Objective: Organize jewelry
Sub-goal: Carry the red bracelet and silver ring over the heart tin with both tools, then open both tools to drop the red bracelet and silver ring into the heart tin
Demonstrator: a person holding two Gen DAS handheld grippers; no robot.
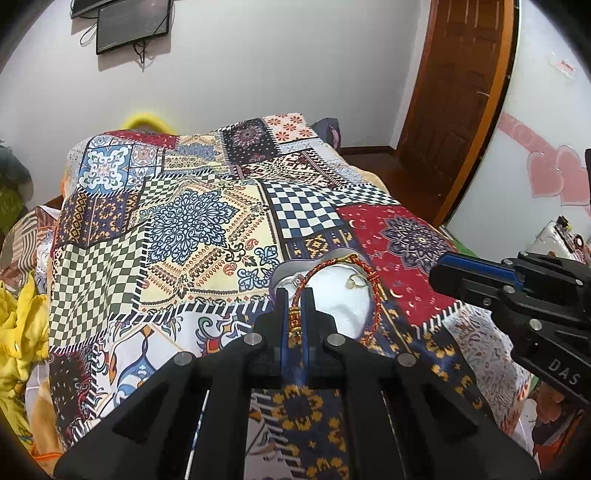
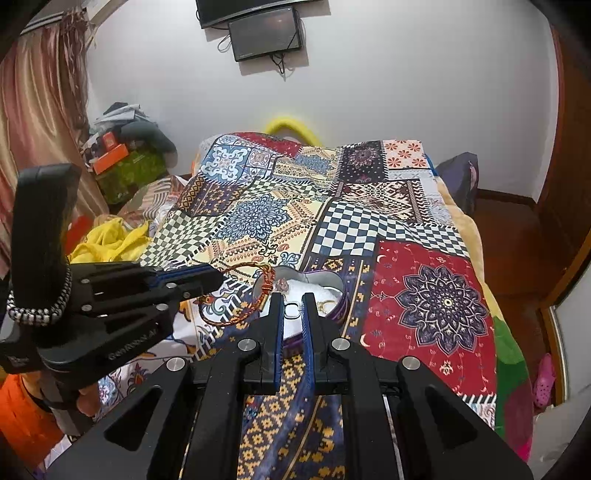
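A heart-shaped silver tin with white padding lies on the patchwork bedspread. A gold ring rests on the padding. My left gripper is shut on a red-and-gold braided cord bracelet, whose loop hangs over the tin's left rim. My right gripper is shut on a small silver square ring just above the tin's near edge.
The bedspread covers the whole bed. Yellow cloth and boxes lie at the left. A wooden door stands at the right. A screen hangs on the far wall.
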